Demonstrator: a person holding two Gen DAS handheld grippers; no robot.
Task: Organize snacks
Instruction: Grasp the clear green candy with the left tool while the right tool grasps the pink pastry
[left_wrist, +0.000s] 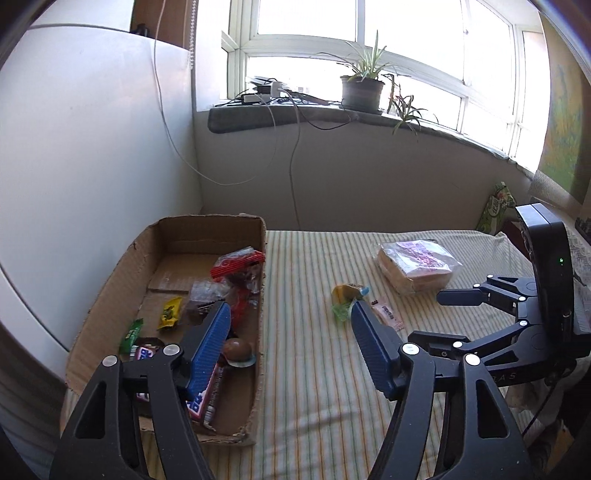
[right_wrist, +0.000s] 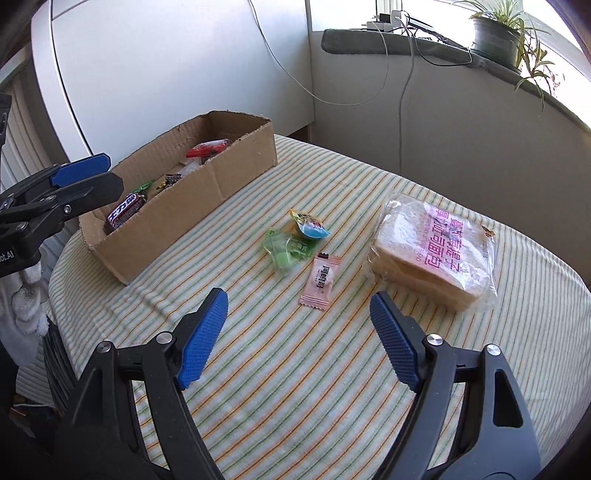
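Snacks are seen in two groups: several lie inside the cardboard box (right_wrist: 207, 177) at the upper left of the right wrist view, while a pink candy (right_wrist: 317, 282), a green packet (right_wrist: 284, 251) and a bagged loaf (right_wrist: 436, 251) rest on the striped cloth (right_wrist: 295, 387) at centre; the right gripper (right_wrist: 299, 317) and left gripper (left_wrist: 288, 314) are both held apart, nothing clamped

Rough cardboard box (right_wrist: 177, 206); striped cloth tablecloth (right_wrist: 295, 387)
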